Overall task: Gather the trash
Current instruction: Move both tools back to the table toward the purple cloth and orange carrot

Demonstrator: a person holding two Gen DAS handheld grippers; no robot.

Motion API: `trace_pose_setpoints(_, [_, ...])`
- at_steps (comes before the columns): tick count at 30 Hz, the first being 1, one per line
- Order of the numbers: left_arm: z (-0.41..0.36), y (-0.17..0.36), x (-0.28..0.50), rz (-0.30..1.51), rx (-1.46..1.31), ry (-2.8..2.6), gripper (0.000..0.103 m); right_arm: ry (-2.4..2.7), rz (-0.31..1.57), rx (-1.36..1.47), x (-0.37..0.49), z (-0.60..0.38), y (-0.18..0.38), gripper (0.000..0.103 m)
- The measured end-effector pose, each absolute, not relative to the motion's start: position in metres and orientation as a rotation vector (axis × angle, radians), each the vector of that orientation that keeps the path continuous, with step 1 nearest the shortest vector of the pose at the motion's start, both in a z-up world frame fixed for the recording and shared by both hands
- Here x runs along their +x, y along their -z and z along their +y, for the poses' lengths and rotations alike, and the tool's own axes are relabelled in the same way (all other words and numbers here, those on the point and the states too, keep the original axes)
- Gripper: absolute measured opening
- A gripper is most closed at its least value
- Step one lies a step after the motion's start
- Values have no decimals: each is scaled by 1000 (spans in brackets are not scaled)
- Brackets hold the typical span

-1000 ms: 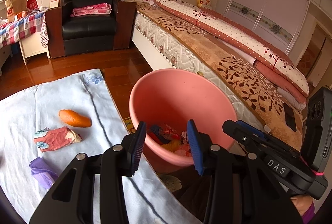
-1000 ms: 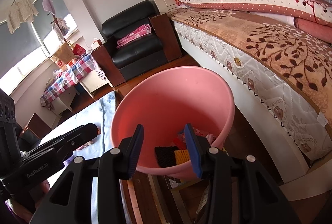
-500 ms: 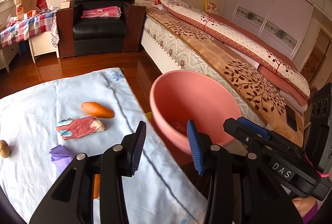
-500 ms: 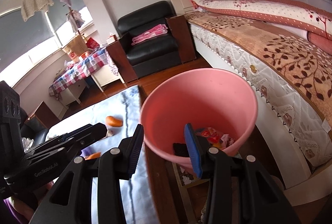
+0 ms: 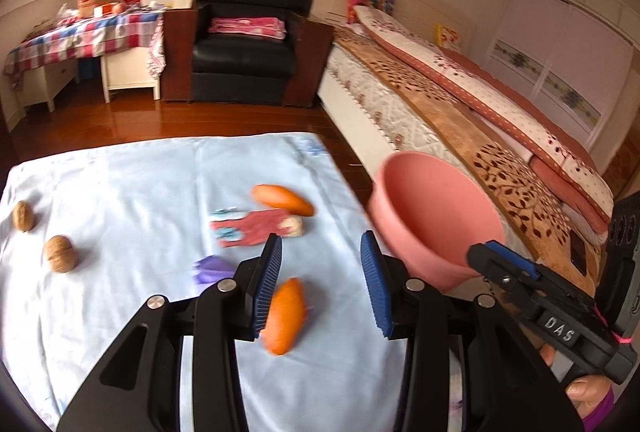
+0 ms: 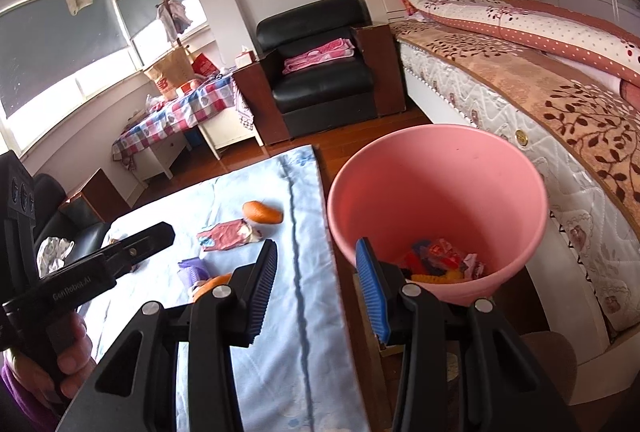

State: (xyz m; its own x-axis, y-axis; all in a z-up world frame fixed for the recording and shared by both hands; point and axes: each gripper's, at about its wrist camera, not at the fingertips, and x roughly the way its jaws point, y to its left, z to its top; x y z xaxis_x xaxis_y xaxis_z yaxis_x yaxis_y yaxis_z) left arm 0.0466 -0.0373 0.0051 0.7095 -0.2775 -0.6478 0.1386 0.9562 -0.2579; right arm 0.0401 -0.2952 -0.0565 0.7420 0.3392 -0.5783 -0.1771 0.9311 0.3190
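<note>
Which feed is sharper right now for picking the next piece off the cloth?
Right wrist view: crisp; wrapper and pink bin have clean edges. Left wrist view: motion-smeared, near orange piece streaked. Both bend straight lines at the edges; window glare stays off the cloth.

A crumpled pink wrapper (image 5: pixel 254 228) lies flat on the cloth, left of the upright pink bin (image 6: pixel 436 208).

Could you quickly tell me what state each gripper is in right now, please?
Left gripper: open, holding nothing, above the blue cloth.
Right gripper: open, holding nothing, by the pink bin.
</note>
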Motion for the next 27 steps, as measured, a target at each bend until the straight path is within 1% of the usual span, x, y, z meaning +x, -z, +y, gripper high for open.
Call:
trace_pose_setpoints(9, [16,12,42,791,-240,120,41,-314,697,234,43,-283,60,41])
trace_pose_setpoints(15, [36,23,40,827,-272,75,41,-331,710,225,45,-277,64,41])
trace_pose_setpoints(27, [15,51,58,938,-324,120,41,-361,743,215,47,-271,74,41])
